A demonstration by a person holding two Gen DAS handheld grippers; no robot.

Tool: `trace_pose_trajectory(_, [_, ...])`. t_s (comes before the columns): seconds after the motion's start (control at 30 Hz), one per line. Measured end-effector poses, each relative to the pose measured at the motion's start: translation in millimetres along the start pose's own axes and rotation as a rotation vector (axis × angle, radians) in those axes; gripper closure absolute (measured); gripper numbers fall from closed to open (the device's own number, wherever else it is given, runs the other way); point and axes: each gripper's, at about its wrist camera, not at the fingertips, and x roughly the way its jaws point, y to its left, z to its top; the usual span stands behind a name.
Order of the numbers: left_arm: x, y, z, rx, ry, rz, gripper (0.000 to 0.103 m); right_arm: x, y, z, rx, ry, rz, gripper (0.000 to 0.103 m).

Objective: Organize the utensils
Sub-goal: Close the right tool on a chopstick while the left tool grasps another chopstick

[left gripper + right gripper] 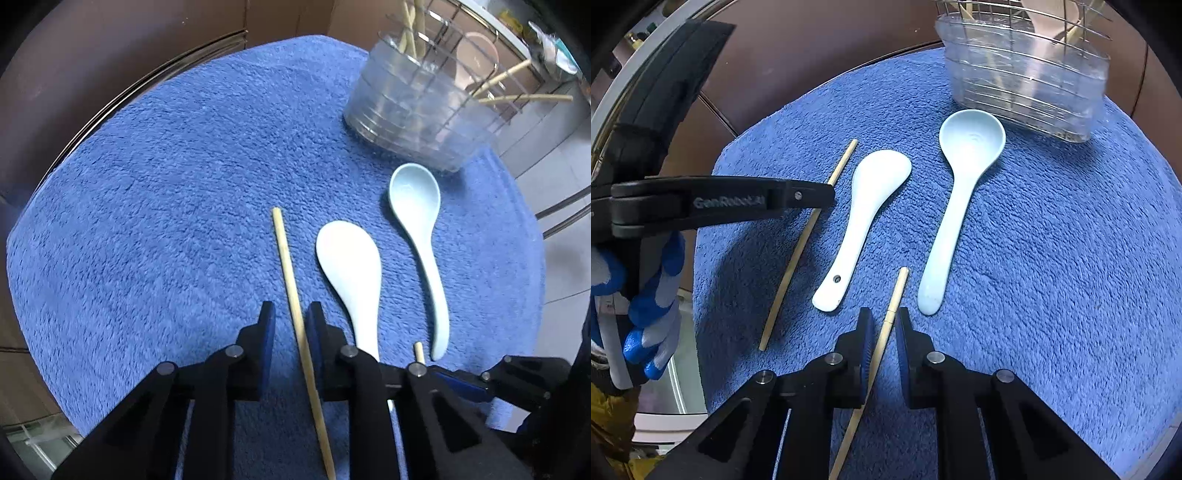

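Observation:
Two wooden chopsticks, a white spoon (351,266) and a pale blue spoon (421,236) lie on a blue towel (166,221). My left gripper (290,314) is open, its jaws on either side of one chopstick (291,288) lying on the towel. My right gripper (884,321) is open around the other chopstick (892,306), which runs between its jaws. In the right wrist view the white spoon (866,218), the blue spoon (960,199) and the left chopstick (801,251) lie ahead, with the left gripper's finger (738,201) above that chopstick.
A wire utensil holder in a clear plastic sleeve (417,110) stands at the towel's far right, with chopsticks and a pink spoon inside; it also shows in the right wrist view (1027,85). A brown tabletop (92,74) surrounds the towel. A blue-gloved hand (646,302) holds the left gripper.

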Motion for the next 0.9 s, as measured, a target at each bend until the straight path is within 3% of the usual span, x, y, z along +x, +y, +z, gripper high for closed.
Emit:
trace_pose_trajectory(0.5, [6.7,-2.6,15.7,0.003,0.026,-0.01,0.087,14.1,7.0,23.4,-0.073,0.068,-0.049,0.092])
trace_pose_trajectory(0.67, [8.2,8.0,17.3,-0.025,0.019,-0.013,0.094,16.3,7.8,23.4,-0.082,0.064,-0.055,0.092])
trace_pose_trajectory(0.9, [6.2,10.1,14.5,-0.043,0.009,0.016,0.096,13.2,7.2,19.2,-0.078,0.052,-0.068,0.094])
